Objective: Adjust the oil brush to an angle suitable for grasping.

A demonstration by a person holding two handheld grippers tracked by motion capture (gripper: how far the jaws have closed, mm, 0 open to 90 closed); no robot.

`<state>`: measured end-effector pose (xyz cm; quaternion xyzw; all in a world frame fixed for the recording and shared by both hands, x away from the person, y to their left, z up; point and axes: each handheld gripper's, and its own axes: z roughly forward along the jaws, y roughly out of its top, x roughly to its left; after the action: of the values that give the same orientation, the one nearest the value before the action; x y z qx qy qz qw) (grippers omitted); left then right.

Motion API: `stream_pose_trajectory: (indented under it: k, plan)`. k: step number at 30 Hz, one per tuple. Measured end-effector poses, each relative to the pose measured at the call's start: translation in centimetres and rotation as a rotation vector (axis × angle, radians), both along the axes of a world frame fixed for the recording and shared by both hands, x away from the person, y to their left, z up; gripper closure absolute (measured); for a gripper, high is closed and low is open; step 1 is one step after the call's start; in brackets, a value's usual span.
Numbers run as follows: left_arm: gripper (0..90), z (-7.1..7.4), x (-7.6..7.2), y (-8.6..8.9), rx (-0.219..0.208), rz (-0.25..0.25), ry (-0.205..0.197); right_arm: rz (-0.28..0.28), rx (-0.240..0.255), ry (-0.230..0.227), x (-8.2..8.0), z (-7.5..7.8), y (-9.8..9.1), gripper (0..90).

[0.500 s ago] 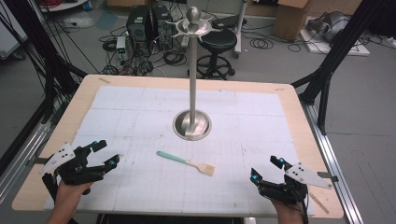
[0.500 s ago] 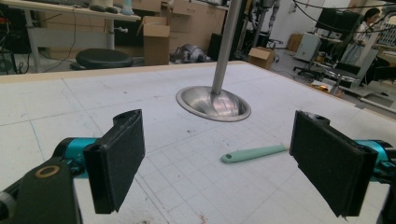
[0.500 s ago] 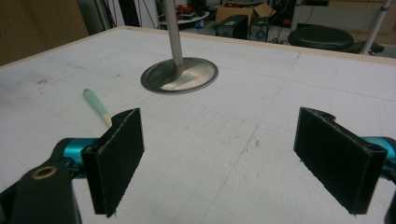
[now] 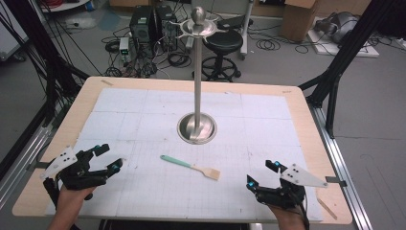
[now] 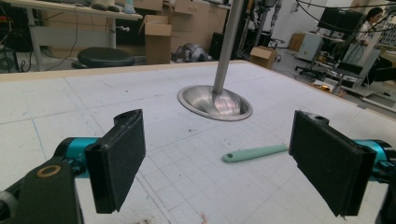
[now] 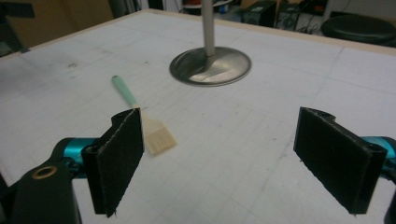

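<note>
Cables, a black stool (image 4: pixel 223 40) and cardboard boxes crowd the floor behind a wooden table (image 4: pixel 306 120) topped with a white gridded mat (image 4: pixel 143 120). At the middle of the mat stands a tall metal stand (image 4: pixel 197 81) — a slim pole rising from a round dished base to a small ringed top with a ball finial.

Everything else places itself against that stand. A small brush (image 4: pixel 190 166) with a mint-green handle and pale bristles lies flat on the mat just in front of the base, on the person's side, handle pointing left and bristles right; it touches nothing else.

Well to the front-left of the stand, near the table's corner, the left gripper (image 4: pixel 109 157) is held in a hand, its jaws spread wide with nothing between them. Well to the front-right, the right gripper (image 4: pixel 262 173) sits likewise — jaws wide apart and empty, its grey plate on top.
</note>
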<state>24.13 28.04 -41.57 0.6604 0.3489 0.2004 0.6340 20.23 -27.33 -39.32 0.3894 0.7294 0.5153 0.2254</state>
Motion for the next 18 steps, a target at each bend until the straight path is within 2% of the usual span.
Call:
stream_pose_trajectory:
  k: [1,2,3,4,7,9,10,11,12,13,14,15,16,17,18]
  plan:
    - [19.1,0.0,0.0,0.0,0.000,0.000,0.000,0.000,0.000,0.000,0.0,0.0,0.0,14.9]
    - [19.1,-0.1,0.0,0.0,0.002,-0.003,0.000,0.036,0.009,0.021,0.4,0.1,0.7,19.8]
    - [19.1,-0.1,0.0,0.0,0.002,-0.003,0.000,0.036,0.009,0.021,0.4,0.1,0.7,19.8]
    - [19.1,-0.2,0.1,-0.1,0.010,-0.006,0.008,0.074,0.004,0.023,0.9,0.2,1.7,24.5]
    - [19.1,-0.2,0.3,-0.1,0.010,-0.005,0.011,0.105,-0.005,0.031,1.6,0.3,2.7,25.9]
    - [19.1,-0.2,0.3,0.0,0.010,-0.004,0.012,0.165,-0.026,0.044,2.5,0.2,4.2,31.4]
    - [19.1,-0.2,0.2,-0.1,0.009,-0.004,0.013,0.220,-0.059,0.060,3.2,0.1,5.6,35.5]
    - [19.2,-0.2,0.2,-0.1,0.009,-0.004,0.013,0.220,-0.059,0.060,3.2,0.1,5.6,35.5]
    - [19.2,-0.2,0.2,-0.1,0.010,-0.005,0.013,0.261,-0.078,0.070,3.9,0.1,6.9,39.2]
    - [19.2,-0.2,0.2,-0.2,0.013,-0.010,0.014,0.261,-0.078,0.070,3.9,0.1,6.9,39.2]
    - [19.2,-0.3,0.2,-0.2,0.017,-0.015,0.015,0.304,-0.090,0.087,4.8,0.1,8.4,42.5]
    - [19.3,-0.3,0.2,-0.2,0.017,-0.015,0.015,0.304,-0.090,0.087,4.8,0.1,8.4,42.5]
    - [19.3,-0.3,0.2,-0.2,0.018,-0.015,0.014,0.333,-0.114,0.093,5.7,0.0,9.6,45.0]
    - [19.3,-0.3,0.2,-0.2,0.015,-0.014,0.015,0.333,-0.114,0.093,5.7,0.0,9.6,45.0]
    - [19.3,-0.2,0.2,-0.2,0.005,-0.016,0.013,0.355,-0.132,0.106,6.5,-0.2,10.6,47.8]
